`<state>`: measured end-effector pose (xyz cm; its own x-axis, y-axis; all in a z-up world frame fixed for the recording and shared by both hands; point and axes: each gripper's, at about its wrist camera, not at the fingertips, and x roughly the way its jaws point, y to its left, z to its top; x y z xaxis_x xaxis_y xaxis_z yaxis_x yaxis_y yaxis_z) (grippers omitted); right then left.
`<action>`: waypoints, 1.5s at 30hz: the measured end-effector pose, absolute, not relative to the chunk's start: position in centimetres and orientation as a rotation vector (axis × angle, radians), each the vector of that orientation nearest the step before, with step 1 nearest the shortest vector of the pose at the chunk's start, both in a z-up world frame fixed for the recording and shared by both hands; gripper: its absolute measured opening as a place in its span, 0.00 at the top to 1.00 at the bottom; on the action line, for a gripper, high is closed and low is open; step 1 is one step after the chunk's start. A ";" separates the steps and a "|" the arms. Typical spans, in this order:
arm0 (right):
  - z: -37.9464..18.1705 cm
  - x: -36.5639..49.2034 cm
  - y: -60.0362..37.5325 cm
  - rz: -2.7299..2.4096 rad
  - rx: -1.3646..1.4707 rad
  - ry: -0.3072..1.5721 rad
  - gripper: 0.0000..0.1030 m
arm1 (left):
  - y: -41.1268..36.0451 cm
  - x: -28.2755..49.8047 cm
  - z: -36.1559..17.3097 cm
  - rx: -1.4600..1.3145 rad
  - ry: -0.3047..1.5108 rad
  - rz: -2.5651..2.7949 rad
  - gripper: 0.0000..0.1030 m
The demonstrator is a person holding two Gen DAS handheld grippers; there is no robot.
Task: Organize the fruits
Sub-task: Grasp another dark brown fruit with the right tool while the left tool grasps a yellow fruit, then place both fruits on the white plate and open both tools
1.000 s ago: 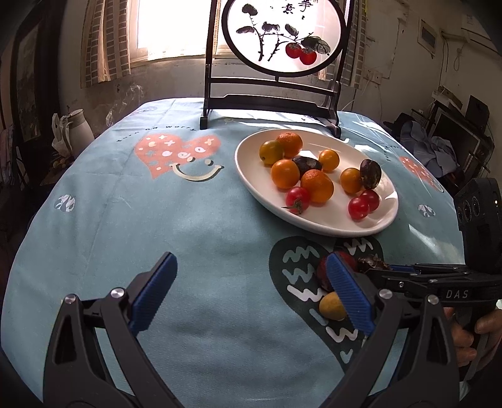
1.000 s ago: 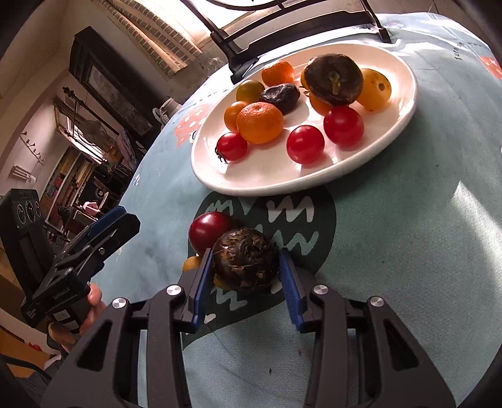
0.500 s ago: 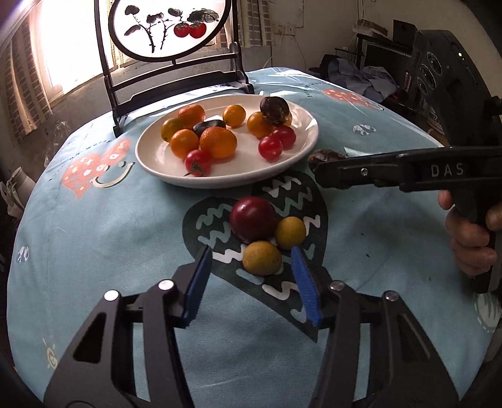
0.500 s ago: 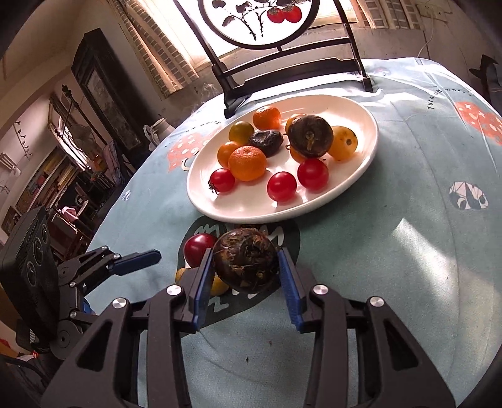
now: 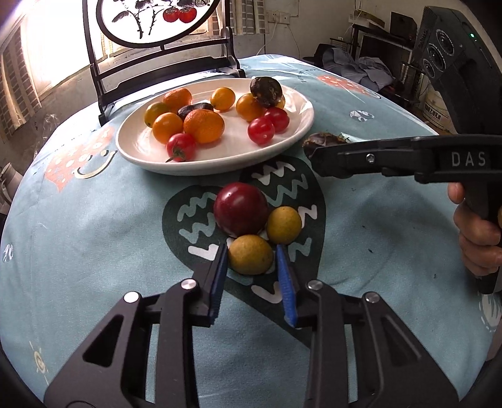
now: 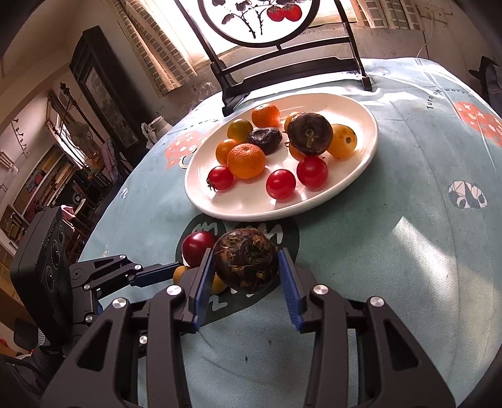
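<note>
A white oval plate [image 5: 295, 138] [image 6: 364, 175] holds several oranges, cherry tomatoes and dark fruits. On the cloth in front of it lie a dark red plum [image 5: 241, 209] [image 6: 197, 246] and two yellow-brown fruits [image 5: 250, 254] [image 5: 284, 224]. My left gripper [image 5: 251, 254] has its blue pads on both sides of the near yellow-brown fruit, closed onto it. My right gripper [image 6: 244, 260] is shut on a dark brown rough fruit [image 6: 246, 259] and holds it above the cloth, just short of the plate's near rim; it shows in the left wrist view [image 5: 320, 144].
A black wooden stand with a round painted screen [image 5: 150, 18] [image 6: 266, 18] stands behind the plate. The round table carries a light blue patterned cloth [image 5: 94, 219]. Dark furniture and clutter ring the room.
My left gripper has moved in over the loose fruits and its jaws have narrowed around the near yellow-brown fruit. My right gripper has lifted the dark fruit toward the plate.
</note>
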<state>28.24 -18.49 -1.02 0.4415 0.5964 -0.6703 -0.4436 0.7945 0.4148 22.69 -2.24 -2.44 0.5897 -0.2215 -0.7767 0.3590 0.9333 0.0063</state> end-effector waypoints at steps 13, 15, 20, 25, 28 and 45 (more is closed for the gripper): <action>-0.7 27.8 -18.4 0.659 0.177 0.886 0.60 | -1.8 22.3 -1.9 0.140 0.864 -0.343 0.71; -0.6 27.6 -18.2 0.670 0.172 0.881 0.59 | -1.8 22.1 -1.6 0.133 0.853 -0.343 0.71; 0.0 27.1 -17.8 0.705 0.163 0.841 0.59 | -1.5 21.6 -0.1 0.093 0.816 -0.363 0.71; 1.6 27.6 -18.1 0.661 0.178 0.741 0.59 | -0.5 23.0 2.3 0.036 0.752 -0.318 0.71; 2.3 28.7 -17.9 0.538 0.122 0.652 0.60 | 0.0 25.5 3.5 0.014 0.727 -0.262 0.71; 1.5 37.0 -13.8 0.519 0.010 0.635 0.59 | 2.3 37.6 3.1 -0.077 0.728 -0.112 0.68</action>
